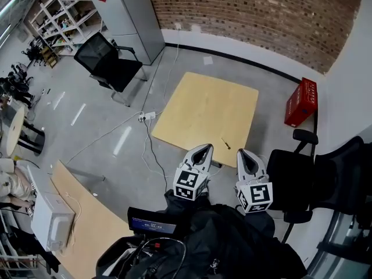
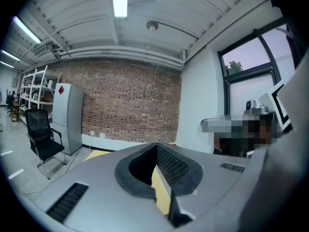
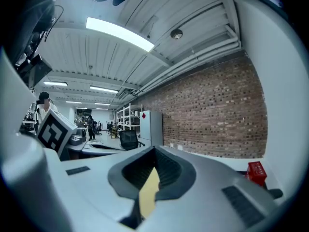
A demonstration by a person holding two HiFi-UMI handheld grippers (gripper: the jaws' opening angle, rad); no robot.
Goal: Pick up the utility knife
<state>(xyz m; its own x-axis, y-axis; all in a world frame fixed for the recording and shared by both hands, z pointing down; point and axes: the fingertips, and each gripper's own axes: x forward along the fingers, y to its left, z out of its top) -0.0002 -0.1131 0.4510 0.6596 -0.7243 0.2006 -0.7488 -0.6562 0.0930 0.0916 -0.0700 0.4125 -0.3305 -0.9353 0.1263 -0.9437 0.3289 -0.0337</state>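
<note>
The utility knife point(image 1: 225, 143) is a small thin thing lying on the low light-wood table point(image 1: 203, 106), near its front edge. My left gripper point(image 1: 200, 152) hovers just left of and nearer than the knife, my right gripper point(image 1: 244, 156) just right of it; neither touches it. Both point toward the table with jaws together and nothing held. In the left gripper view the gripper point(image 2: 157, 149) shows only a sliver of table point(image 2: 161, 192) between its pads. The right gripper view shows its gripper point(image 3: 154, 153) the same way. The knife is hidden in both gripper views.
A red crate point(image 1: 301, 102) stands on the floor right of the table. Black office chairs sit at the far left point(image 1: 110, 63) and near right point(image 1: 308, 179). A power strip with cables point(image 1: 146, 116) lies left of the table. A grey cabinet point(image 1: 131, 16) stands against the brick wall.
</note>
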